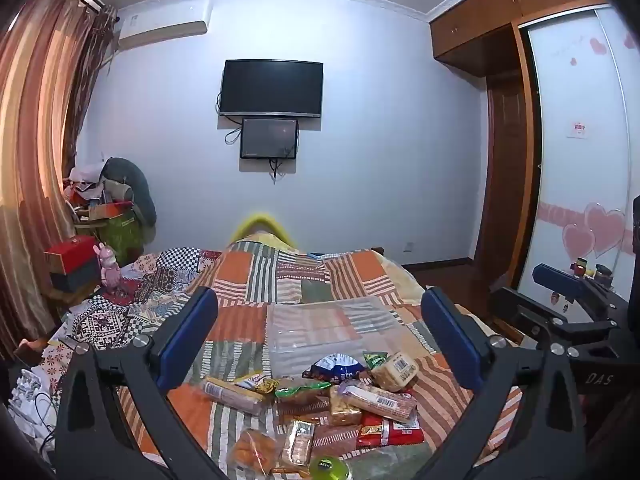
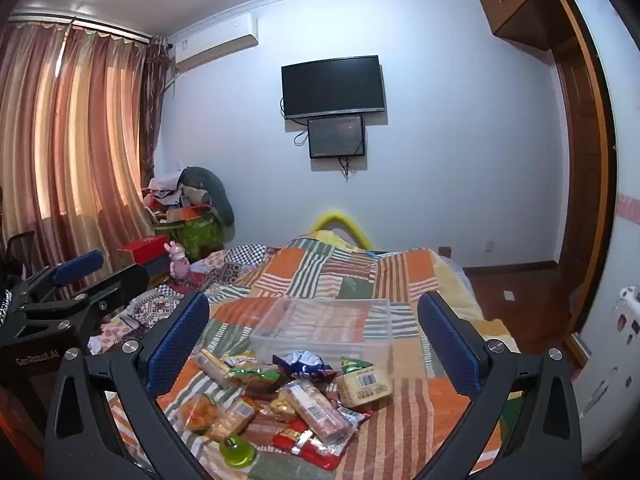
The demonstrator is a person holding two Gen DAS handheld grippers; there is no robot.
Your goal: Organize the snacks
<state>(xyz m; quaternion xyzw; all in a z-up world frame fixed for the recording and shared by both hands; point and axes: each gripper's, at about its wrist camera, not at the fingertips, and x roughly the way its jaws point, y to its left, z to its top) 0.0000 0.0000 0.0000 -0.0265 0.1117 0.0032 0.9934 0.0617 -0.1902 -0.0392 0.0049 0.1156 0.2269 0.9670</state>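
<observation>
A pile of wrapped snacks (image 1: 320, 404) lies on the patchwork bedspread (image 1: 280, 276); it also shows in the right wrist view (image 2: 296, 396). Behind it stands a clear plastic bin (image 1: 320, 332), seen too in the right wrist view (image 2: 324, 328), with nothing visible inside. A blue packet (image 2: 302, 362) leans at its near wall. A green round jelly cup (image 2: 237, 450) lies at the pile's front. My left gripper (image 1: 320, 344) is open and empty, held above the pile. My right gripper (image 2: 314, 344) is open and empty, to the right of the left one (image 2: 76, 276).
The bed's right edge drops to a wooden floor (image 2: 516, 280) beside a wardrobe (image 1: 504, 184). Clutter, boxes (image 1: 72, 260) and a pink toy (image 1: 109, 268) stand by the curtains at the left. A TV (image 1: 270, 88) hangs on the far wall.
</observation>
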